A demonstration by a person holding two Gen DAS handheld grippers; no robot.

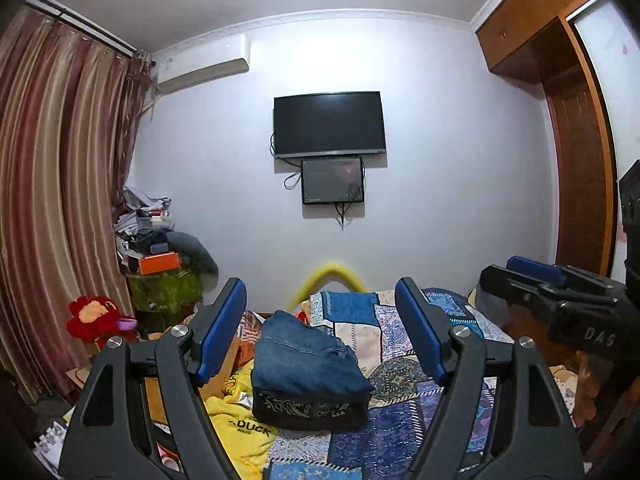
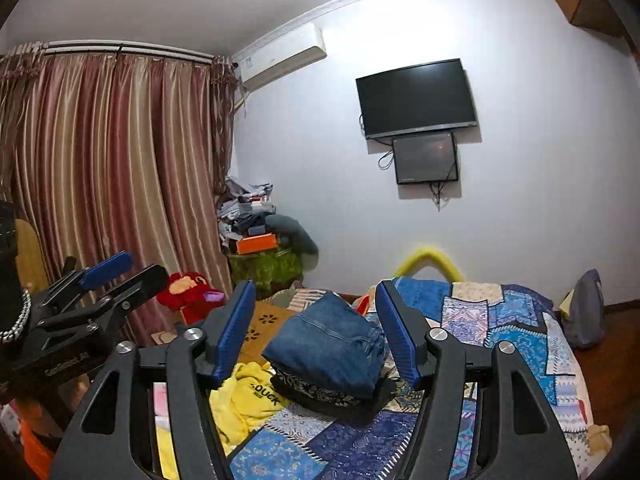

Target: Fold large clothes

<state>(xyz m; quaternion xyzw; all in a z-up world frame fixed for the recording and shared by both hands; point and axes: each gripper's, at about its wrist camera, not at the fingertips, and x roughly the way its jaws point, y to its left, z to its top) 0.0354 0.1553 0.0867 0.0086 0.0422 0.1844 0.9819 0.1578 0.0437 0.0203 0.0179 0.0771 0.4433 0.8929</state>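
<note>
the folded jeans (image 1: 308, 360) sit on top of a dark patterned garment (image 1: 312, 410), both stacked on the patchwork bedspread (image 1: 404, 344). a yellow shirt (image 1: 244, 420) with "duck" printed on it lies crumpled just left of the stack, touching its base. beyond the jeans a yellow curved tube (image 1: 330, 276) rises at the far edge of the bed, blurred. left of the stack, past the bed edge, a red plush toy (image 1: 100, 320) sits by the striped curtain (image 1: 60, 180), and a cluttered pile (image 1: 160, 240) stands in the corner. a television (image 1: 330, 124) hangs on the wall above.

the left gripper (image 1: 320, 332) hangs above the bed with jaws wide, the jeans showing between them, untouched. the right gripper (image 2: 316, 328) is likewise spread wide and empty. the bedspread right of the stack lies flat and bare. the shirt's near side is hidden behind the gripper frame.
</note>
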